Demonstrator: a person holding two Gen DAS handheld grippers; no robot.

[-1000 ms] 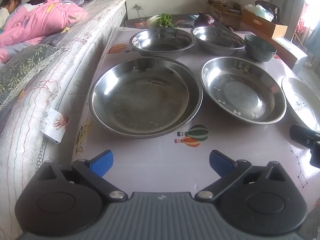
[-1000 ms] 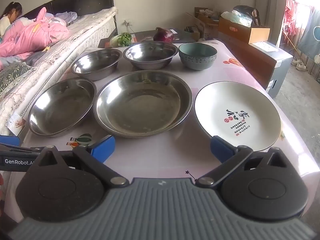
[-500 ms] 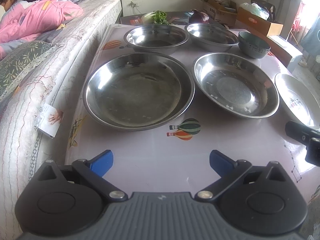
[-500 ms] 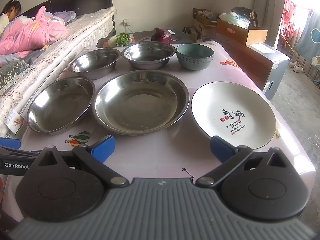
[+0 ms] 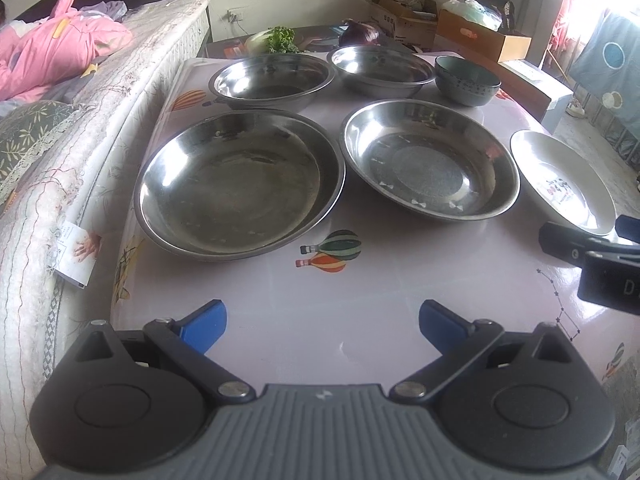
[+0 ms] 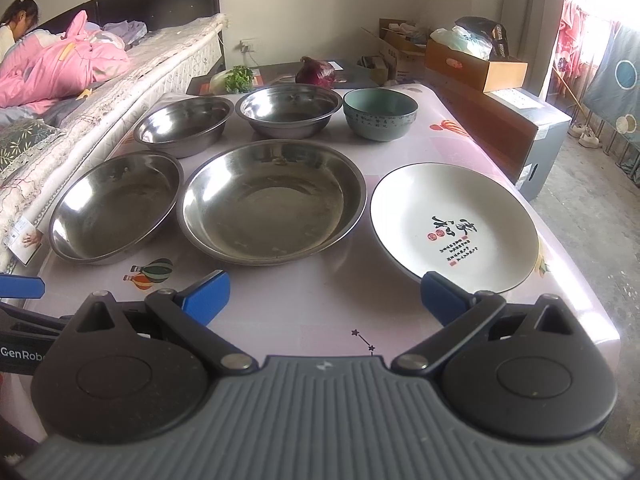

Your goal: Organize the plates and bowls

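Observation:
On the table stand two large steel plates, the left one [image 5: 240, 184] [image 6: 114, 204] and the middle one [image 5: 430, 158] [image 6: 272, 200]. A white ceramic plate [image 6: 454, 226] [image 5: 564, 180] with red and black characters lies at the right. Behind them are two steel bowls [image 6: 184, 124] [image 6: 290, 110] and a teal ceramic bowl [image 6: 380, 114] [image 5: 466, 80]. My left gripper [image 5: 320, 326] is open and empty above the near table edge, short of the left plate. My right gripper [image 6: 324, 298] is open and empty, its right finger beside the white plate's near rim.
A bed [image 5: 100, 120] with a quilted mattress runs along the table's left side, with a person in pink [image 6: 60, 64] on it. A red cabbage [image 6: 316, 72] and greens [image 6: 238, 78] lie behind the bowls. Cardboard boxes [image 6: 476, 64] and a cabinet [image 6: 532, 136] stand at the right.
Both grippers have drawn back and up a little from the dishes. Both stay open. Nothing on the table has moved.

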